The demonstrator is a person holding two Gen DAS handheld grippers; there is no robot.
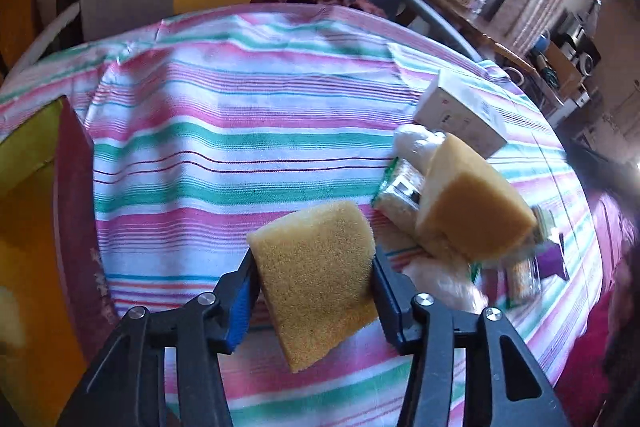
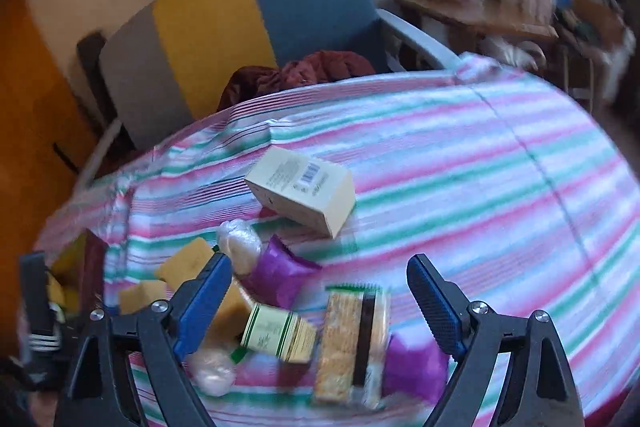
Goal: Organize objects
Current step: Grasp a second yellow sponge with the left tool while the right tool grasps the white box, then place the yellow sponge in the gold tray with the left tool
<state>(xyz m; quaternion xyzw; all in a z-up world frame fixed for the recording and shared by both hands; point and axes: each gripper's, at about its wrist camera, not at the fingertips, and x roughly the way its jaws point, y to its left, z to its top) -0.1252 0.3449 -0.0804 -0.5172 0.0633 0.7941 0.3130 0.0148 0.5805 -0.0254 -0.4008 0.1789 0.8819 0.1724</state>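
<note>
Holding a yellow porous sponge block (image 1: 316, 283) clamped between both blue-padded fingers, the left tongs (image 1: 314, 291) hang above the striped pink, green and white tablecloth (image 1: 224, 131) of the tabletop.

Right tongs (image 2: 320, 291): spread wide, nothing between the fingers, poised over the pile of goods.

Pile, nearest items: clear-wrapped cracker packet with a dark band (image 2: 352, 343); small green-and-cream labelled packet (image 2: 280, 335); purple foil pouch (image 2: 416, 367) just beside the crackers; pale plastic-wrapped round item (image 2: 214, 371).

Further in: second purple foil pouch (image 2: 280, 275); another pale wrapped bundle (image 2: 240, 243); a larger yellow sponge block (image 1: 472, 211) resting tilted on the packets.

Beyond the pile: cream cardboard box with barcode (image 2: 304, 195), lying slightly apart.

Left edge: dark red container wall (image 1: 76, 211), yellow-green inside.

Far: grey, yellow and blue chair back (image 2: 240, 27), maroon cloth (image 2: 304, 71) on its seat.
</note>
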